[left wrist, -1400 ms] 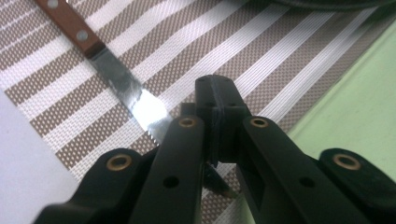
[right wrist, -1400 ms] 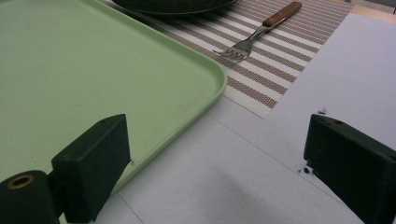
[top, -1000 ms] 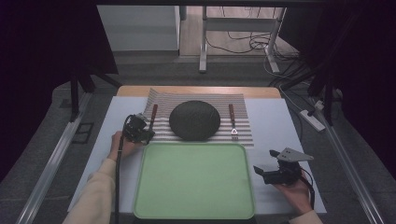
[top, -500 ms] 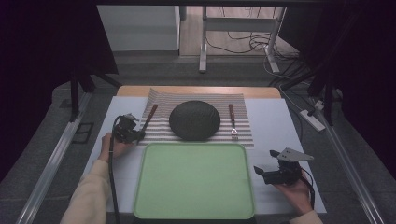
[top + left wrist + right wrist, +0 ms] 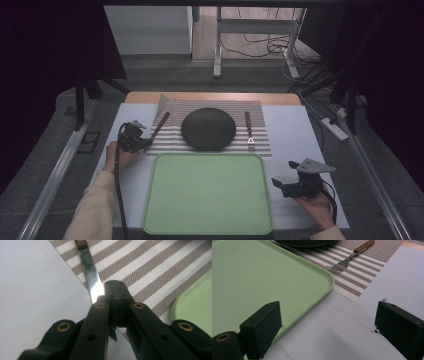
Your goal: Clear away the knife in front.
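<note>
Knife (image 5: 90, 277): lies at left edge of striped mat (image 5: 260, 125), wooden handle pointing away from person, blade toward left claw (image 5: 134, 137). In left gripper view the claw's jaws are pressed together over the blade's near end; blade seems to run between them, tip poking out below, so it looks pinched, but contact itself is hidden by the jaws.

Handling (judgement): thin, stiff steel, light, slick. Flat on mat, so little to get under. Blade grip is narrow and could pivot or slip; wooden handle is thicker and less slippery, prob. the better hold. Mat is thin and may drag along w/ the knife.

Layout: dark plate (image 5: 208, 128) at mat centre, just right of knife. Fork (image 5: 248, 130) on right of mat, tines toward person. Green tray (image 5: 208, 192) sits just in front of mat, nothing on it; its raised rim is close to the blade end.

Room: bare white surface (image 5: 295, 130) left of mat gives open space for sliding or lifting outward. Right claw (image 5: 289, 183) rests spread wide, holding nothing, beside tray's right rim, well apart from knife.
</note>
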A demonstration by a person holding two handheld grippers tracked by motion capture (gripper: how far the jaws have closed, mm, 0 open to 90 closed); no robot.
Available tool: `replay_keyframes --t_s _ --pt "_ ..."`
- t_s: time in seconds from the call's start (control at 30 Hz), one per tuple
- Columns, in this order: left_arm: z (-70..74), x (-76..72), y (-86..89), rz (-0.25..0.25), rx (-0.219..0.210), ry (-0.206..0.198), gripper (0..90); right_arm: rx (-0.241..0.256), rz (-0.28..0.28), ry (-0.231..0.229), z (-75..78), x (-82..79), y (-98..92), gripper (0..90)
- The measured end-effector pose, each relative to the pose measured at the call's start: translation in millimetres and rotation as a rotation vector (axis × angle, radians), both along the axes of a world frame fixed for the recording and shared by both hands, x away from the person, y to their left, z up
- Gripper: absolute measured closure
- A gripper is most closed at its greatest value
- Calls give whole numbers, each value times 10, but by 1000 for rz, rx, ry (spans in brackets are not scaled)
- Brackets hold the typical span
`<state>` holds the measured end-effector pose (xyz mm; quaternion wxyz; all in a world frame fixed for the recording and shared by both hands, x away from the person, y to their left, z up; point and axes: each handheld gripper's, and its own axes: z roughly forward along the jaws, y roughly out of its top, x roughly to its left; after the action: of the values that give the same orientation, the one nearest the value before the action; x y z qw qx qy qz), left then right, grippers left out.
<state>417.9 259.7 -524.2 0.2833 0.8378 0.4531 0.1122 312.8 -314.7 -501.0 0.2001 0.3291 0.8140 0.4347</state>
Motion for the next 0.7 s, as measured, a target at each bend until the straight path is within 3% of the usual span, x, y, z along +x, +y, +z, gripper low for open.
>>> replay_keyframes --t_s 0.17,0.4,0.6,0.7 --pt "74 27 -3 14 -8 -35 890 8 10 4 -3 -8 3 72" --pt "169 204 -51 52 -15 -87 890 20 23 -8 1 -80 -17 72" --pt "174 379 -62 71 -25 -95 890 64 4 0 13 -114 -91 72" --pt "181 505 -57 89 -41 -77 890 57 7 3 12 -124 -91 72"
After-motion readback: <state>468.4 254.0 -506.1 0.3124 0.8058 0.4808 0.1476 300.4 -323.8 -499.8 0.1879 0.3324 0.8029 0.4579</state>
